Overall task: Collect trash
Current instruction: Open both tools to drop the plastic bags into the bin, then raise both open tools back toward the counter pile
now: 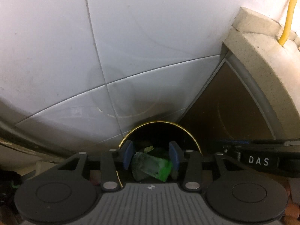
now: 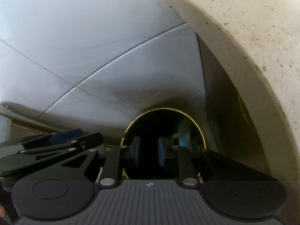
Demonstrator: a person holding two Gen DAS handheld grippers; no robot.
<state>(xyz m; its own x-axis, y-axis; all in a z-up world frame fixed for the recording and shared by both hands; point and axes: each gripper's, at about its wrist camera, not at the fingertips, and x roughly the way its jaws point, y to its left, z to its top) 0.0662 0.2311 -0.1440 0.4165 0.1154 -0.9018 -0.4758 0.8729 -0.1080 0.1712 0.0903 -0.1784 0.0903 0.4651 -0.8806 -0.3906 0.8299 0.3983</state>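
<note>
Black round bin with a thin gold rim (image 1: pixel 161 122) stands on the pale grey tiled floor (image 1: pixel 56 46), its open mouth facing up; taken as landmark.

Left wrist view: left gripper (image 1: pixel 151 156) points steeply down over the bin mouth. Jaws partly open, blue pads (image 1: pixel 128 156) apart. Crumpled green-and-grey wrapper (image 1: pixel 151 166) lies between the pads, inside the bin rim; left pad looks just beside it, right pad clear of it. Cannot tell whether it is touched; no firm squeeze visible. A smaller yellowish scrap (image 1: pixel 149 148) sits deeper in the bin, behind the wrapper. Right of the bin: brown panel (image 1: pixel 230 108) under a speckled cream stone ledge (image 1: pixel 262 60), yellow cord (image 1: pixel 288 18) hanging at its far end. Right gripper's black arm, marked "DAS", enters at the right of the bin.

Right wrist view: left gripper's linkage (image 2: pixel 56 146) shows left of the bin (image 2: pixel 163 109). Right gripper (image 2: pixel 149 153) points down into the bin mouth, jaws partly open, nothing between the pads (image 2: pixel 161 154). Bluish and pale trash (image 2: pixel 184 136) lies against the bin's right inner wall. Stone ledge (image 2: pixel 243 46) overhangs to the right.
</note>
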